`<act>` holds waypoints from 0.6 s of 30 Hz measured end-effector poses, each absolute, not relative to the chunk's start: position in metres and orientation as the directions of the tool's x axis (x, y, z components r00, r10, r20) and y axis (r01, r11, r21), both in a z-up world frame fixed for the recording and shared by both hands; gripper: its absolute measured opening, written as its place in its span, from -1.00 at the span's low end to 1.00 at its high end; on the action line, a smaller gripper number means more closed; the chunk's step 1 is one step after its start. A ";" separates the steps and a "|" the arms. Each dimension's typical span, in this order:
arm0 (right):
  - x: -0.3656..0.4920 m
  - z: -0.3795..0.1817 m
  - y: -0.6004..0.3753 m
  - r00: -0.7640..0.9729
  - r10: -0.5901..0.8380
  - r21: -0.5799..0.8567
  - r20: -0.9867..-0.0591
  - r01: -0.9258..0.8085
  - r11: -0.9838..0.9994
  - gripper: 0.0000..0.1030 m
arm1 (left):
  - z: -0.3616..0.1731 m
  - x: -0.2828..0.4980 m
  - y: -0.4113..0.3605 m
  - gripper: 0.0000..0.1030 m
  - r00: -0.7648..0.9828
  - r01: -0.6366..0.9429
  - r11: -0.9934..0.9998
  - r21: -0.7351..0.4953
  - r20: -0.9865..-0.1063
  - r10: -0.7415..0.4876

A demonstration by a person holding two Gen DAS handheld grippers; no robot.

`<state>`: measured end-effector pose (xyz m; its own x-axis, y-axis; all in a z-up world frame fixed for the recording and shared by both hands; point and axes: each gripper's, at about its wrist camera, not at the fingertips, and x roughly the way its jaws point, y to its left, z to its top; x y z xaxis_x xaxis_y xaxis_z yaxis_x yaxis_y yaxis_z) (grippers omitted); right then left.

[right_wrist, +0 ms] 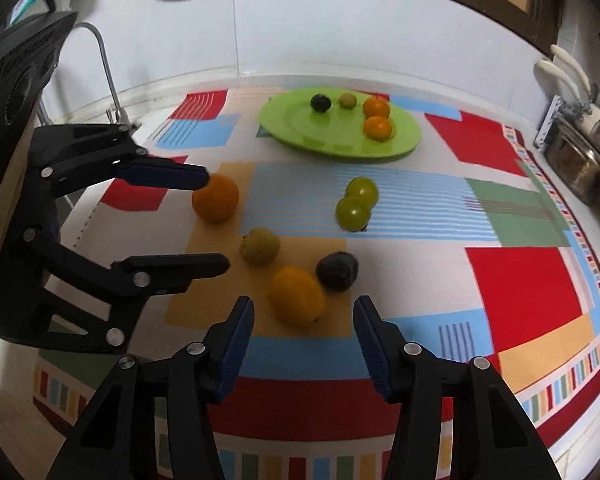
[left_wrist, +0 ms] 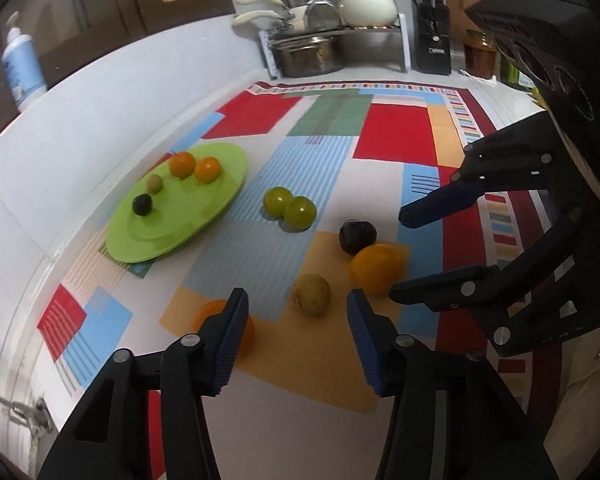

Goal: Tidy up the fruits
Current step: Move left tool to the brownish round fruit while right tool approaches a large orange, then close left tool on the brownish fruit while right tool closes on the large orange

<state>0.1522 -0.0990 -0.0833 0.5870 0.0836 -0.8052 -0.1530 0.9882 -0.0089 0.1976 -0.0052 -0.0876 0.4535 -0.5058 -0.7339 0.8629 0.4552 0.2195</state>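
Fruit in two lots: four small pieces on the green plate (left_wrist: pixel 204 216), upper left of the left wrist view, and six loose on the patterned cloth (left_wrist: pixel 396 136) around mid-frame. Among the loose ones, a pair of green fruits (left_wrist: pixel 290 206) touching each other at centre, a dark plum (left_wrist: pixel 357 237) hard against a yellow-orange fruit (left_wrist: pixel 376 268) right of centre, a pale yellow fruit (left_wrist: pixel 311 294) just below centre, and an orange (left_wrist: pixel 216 316) at lower left, half hidden behind a finger. Left gripper (left_wrist: pixel 297 320) with jaws apart, clamped on nothing, framing the pale yellow fruit. Right gripper (right_wrist: pixel 304 308) likewise apart and empty, lined up in its own view with the yellow-orange fruit at lower centre. Looks like light, firm, smooth-skinned produce: round, so prone to roll at a nudge, and glossy, so prone to squirt out of a shallow pinch. Best taken across the widest girth, pads on opposite sides, closing gently enough not to bruise. Worth minding the plum beside the yellow-orange fruit: little room there for a finger, and easily knocked away. Cannot tell whether the left gripper's upper finger, at left in the right wrist view, touches the orange or only overlaps it.
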 end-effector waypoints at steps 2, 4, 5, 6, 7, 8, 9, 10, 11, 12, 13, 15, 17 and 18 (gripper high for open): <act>0.154 -0.086 -0.098 0.583 0.082 -0.014 -0.809 -0.159 0.987 -0.03 | -0.091 0.201 -0.007 -0.12 0.439 0.870 0.447 0.211 -0.743 -0.505; 0.157 -0.089 -0.099 0.575 0.085 -0.009 -0.814 -0.159 0.987 -0.06 | -0.096 0.204 -0.009 -0.16 0.428 0.874 0.441 0.203 -0.752 -0.502; 0.159 -0.091 -0.099 0.569 0.088 -0.006 -0.817 -0.161 0.987 -0.09 | -0.098 0.205 -0.010 -0.18 0.421 0.877 0.437 0.199 -0.757 -0.500; 0.160 -0.092 -0.099 0.566 0.089 -0.004 -0.819 -0.162 0.987 -0.12 | -0.099 0.206 -0.010 -0.20 0.417 0.879 0.435 0.197 -0.760 -0.499; 0.161 -0.093 -0.100 0.565 0.089 -0.005 -0.820 -0.162 0.987 -0.12 | -0.101 0.207 -0.011 -0.20 0.413 0.880 0.434 0.193 -0.762 -0.499; 0.162 -0.093 -0.099 0.564 0.090 -0.004 -0.821 -0.164 0.986 -0.12 | -0.101 0.208 -0.011 -0.20 0.411 0.881 0.434 0.190 -0.764 -0.498; 0.163 -0.094 -0.099 0.562 0.092 -0.003 -0.822 -0.166 0.986 -0.12 | -0.102 0.209 -0.012 -0.20 0.411 0.881 0.434 0.191 -0.764 -0.498; 0.164 -0.095 -0.100 0.560 0.096 0.000 -0.823 -0.168 0.986 -0.12 | -0.102 0.209 -0.013 -0.20 0.414 0.880 0.433 0.195 -0.762 -0.498; 0.165 -0.096 -0.100 0.556 0.102 0.007 -0.825 -0.171 0.985 -0.12 | -0.103 0.210 -0.013 -0.20 0.416 0.880 0.433 0.197 -0.760 -0.499; 0.166 -0.097 -0.099 0.552 0.109 0.014 -0.827 -0.173 0.985 -0.12 | -0.103 0.211 -0.014 -0.20 0.412 0.881 0.431 0.193 -0.761 -0.501; 0.167 -0.098 -0.099 0.549 0.114 0.018 -0.828 -0.176 0.984 -0.12 | -0.103 0.212 -0.015 -0.20 0.406 0.884 0.429 0.188 -0.763 -0.503; 0.168 -0.099 -0.099 0.546 0.120 0.024 -0.829 -0.180 0.983 -0.19 | -0.105 0.214 -0.017 -0.25 0.402 0.885 0.429 0.184 -0.768 -0.499; 0.170 -0.100 -0.100 0.546 0.121 0.029 -0.829 -0.175 0.984 -0.20 | -0.107 0.216 -0.018 -0.29 0.390 0.886 0.432 0.169 -0.775 -0.498; 0.171 -0.101 -0.101 0.544 0.127 0.037 -0.829 -0.174 0.984 -0.20 | -0.108 0.217 -0.019 -0.31 0.383 0.887 0.434 0.159 -0.779 -0.497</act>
<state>0.1707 -0.1013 -0.1008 0.5440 0.1274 -0.8293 -0.1743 0.9840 0.0368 0.2174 -0.0193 -0.1080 0.3830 -0.4969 -0.7787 0.8869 0.4336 0.1595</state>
